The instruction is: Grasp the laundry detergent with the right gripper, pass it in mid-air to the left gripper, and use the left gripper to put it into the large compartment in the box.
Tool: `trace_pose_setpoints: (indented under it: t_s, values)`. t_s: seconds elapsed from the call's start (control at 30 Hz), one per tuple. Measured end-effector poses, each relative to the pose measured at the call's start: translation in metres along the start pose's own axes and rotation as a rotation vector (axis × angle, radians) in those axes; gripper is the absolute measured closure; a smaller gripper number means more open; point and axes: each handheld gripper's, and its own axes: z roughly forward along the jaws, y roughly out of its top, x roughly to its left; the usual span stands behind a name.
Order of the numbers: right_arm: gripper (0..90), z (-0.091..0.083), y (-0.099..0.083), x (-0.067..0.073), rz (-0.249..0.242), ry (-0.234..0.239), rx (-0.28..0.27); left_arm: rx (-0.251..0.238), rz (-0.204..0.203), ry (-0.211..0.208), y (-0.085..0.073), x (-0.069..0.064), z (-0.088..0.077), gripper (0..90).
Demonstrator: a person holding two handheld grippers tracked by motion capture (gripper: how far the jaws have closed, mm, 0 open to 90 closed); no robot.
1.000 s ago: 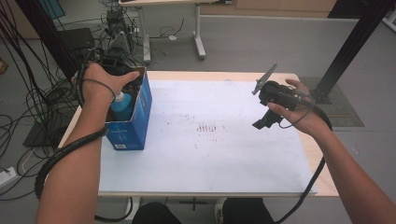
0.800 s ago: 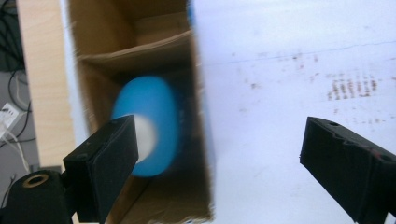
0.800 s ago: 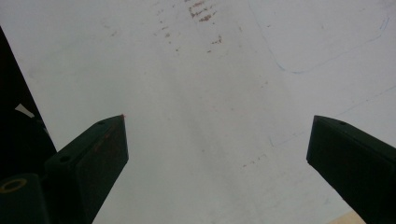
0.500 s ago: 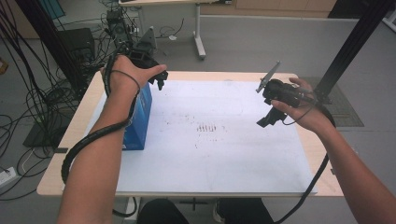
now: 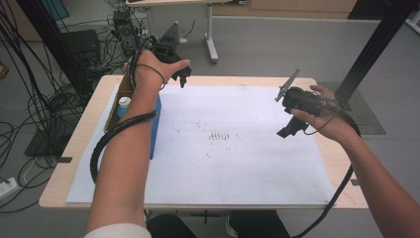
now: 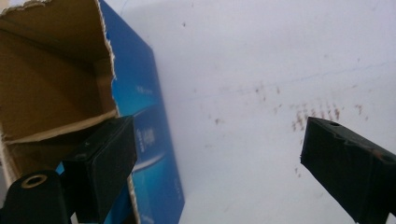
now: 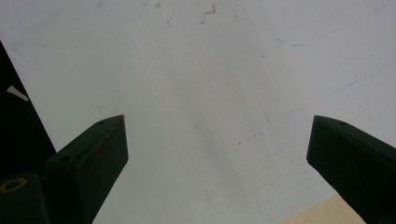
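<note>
The left claw (image 5: 182, 74) is raised above the far left part of the bench (image 5: 79, 144), held in the person's left hand (image 5: 153, 67). In the left gripper view its jaws stand wide apart with nothing between them; the left jaw hangs over the torn rim of the open box, the right one over the paper.

The blue cardboard box (image 5: 154, 126) stands on the left side of the bench, partly hidden under the left forearm in the high view. Its top is open, showing a plain brown inside (image 6: 51, 79) with ragged edges. There is pale printing on its blue side (image 6: 147, 135), but it is too blurred to read. A white-capped bottle (image 5: 124, 104) shows inside the box.

A large white paper sheet (image 5: 237, 168) covers most of the bench. It carries faint reddish-brown specks and a short row of marks near its middle (image 5: 220, 136); no words can be read. Thin blue pen lines (image 7: 299, 42) cross it in the right gripper view.

The right claw (image 5: 289, 130) is held in the right hand (image 5: 327, 119) above the right part of the sheet, its jaws spread wide and empty.
</note>
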Motion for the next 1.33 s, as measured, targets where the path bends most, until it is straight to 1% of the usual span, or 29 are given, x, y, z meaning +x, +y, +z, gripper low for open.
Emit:
trace_pose_setpoints:
  t_s: [0.13, 0.27, 0.4, 0.47, 0.63, 0.73, 0.87, 1.03, 1.07, 1.1, 1.33]
  values:
    - [5.2, -0.002, -0.002, 0.001, -0.005, -0.004, 0.009, 0.004, -0.012, 0.001, 0.008, -0.001, 0.005, 11.2]
    - [5.2, -0.004, -0.003, 0.001, -0.010, -0.007, 0.024, 0.003, -0.010, -0.001, 0.013, -0.003, 0.007, 11.2]
    - [5.2, -0.004, -0.003, 0.001, -0.007, -0.010, 0.027, 0.009, 0.004, 0.004, 0.015, -0.007, 0.011, 11.2]
    - [5.2, -0.004, -0.003, 0.001, -0.007, -0.010, 0.030, 0.011, 0.008, 0.008, 0.015, -0.009, 0.013, 11.3]
    - [5.2, -0.004, -0.004, 0.002, -0.009, -0.007, 0.028, 0.013, 0.015, -0.001, 0.014, -0.012, 0.014, 11.2]
    - [5.2, -0.004, -0.004, 0.001, -0.007, -0.008, 0.026, 0.010, 0.012, -0.008, 0.013, -0.011, 0.014, 11.2]
    - [5.2, -0.004, -0.004, 0.002, -0.011, -0.009, 0.024, 0.016, 0.014, -0.004, 0.011, -0.011, 0.015, 11.2]
    - [5.2, -0.002, -0.002, 0.003, -0.017, -0.009, 0.025, 0.008, 0.013, -0.001, 0.010, -0.010, 0.014, 11.2]
    - [5.2, -0.002, -0.002, 0.002, -0.031, -0.011, 0.027, 0.012, 0.017, -0.002, 0.009, -0.009, 0.013, 11.2]
    - [5.2, -0.002, -0.001, 0.003, -0.018, -0.009, 0.028, 0.010, 0.020, -0.002, 0.009, -0.009, 0.013, 11.2]
    - [5.2, -0.001, 0.000, 0.005, -0.022, -0.012, 0.024, 0.000, 0.021, -0.009, 0.007, -0.009, 0.010, 11.1]
